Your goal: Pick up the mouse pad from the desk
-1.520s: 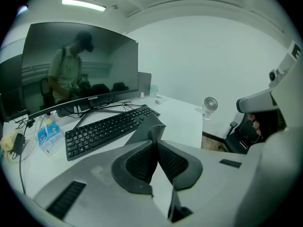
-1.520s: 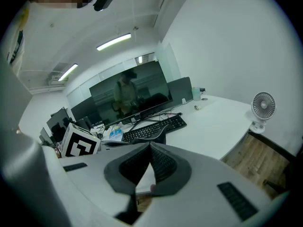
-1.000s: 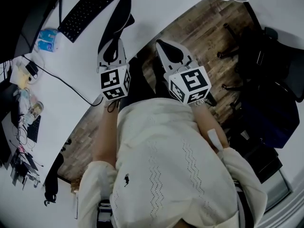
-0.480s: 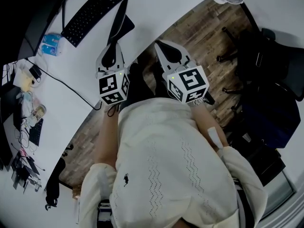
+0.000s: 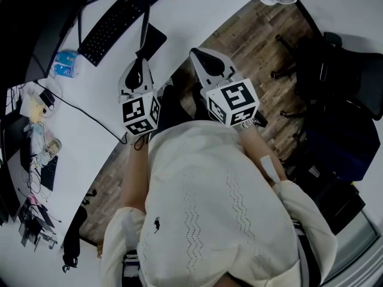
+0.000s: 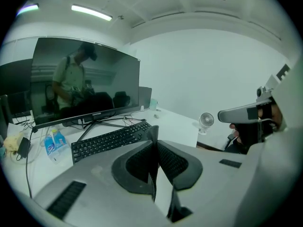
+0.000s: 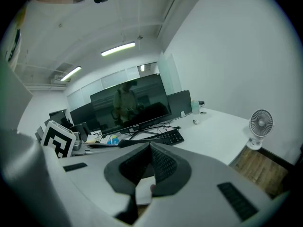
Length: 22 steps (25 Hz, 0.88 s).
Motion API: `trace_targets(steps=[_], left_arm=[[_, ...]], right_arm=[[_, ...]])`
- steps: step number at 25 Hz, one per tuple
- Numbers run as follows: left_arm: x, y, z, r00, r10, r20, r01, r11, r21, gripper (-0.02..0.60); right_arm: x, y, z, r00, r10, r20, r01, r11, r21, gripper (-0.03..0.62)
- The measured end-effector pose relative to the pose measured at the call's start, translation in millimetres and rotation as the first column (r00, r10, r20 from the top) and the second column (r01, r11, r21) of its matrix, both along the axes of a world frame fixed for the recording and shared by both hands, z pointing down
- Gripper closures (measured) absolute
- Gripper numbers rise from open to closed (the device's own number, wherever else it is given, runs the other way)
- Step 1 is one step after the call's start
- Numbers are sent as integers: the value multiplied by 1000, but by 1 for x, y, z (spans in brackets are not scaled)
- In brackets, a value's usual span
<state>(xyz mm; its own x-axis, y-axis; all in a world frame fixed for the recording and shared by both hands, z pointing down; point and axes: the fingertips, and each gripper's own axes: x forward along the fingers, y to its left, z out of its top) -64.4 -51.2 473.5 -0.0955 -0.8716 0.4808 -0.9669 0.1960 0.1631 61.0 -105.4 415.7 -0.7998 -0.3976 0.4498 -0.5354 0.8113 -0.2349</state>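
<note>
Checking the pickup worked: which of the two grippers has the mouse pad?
The left gripper: its jaws pinch the thin dark mouse pad by one edge. The right gripper has its jaws closed on nothing.

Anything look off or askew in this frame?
Only the mouse pad: it is not lying flat on the desk. It is pinched on edge in the left tool and sticks out tilted beside the keyboard. Nothing looks spilled or damaged.
</note>
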Motion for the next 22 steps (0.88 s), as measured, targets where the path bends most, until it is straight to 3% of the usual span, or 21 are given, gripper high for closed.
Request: trace_targets(steps=[22], left_arm=[[9,1,-39,1000,14,-7,-13,997,80,546]], right_arm=[[-4,0,-29,1000,-8,20,6,998,65,592]])
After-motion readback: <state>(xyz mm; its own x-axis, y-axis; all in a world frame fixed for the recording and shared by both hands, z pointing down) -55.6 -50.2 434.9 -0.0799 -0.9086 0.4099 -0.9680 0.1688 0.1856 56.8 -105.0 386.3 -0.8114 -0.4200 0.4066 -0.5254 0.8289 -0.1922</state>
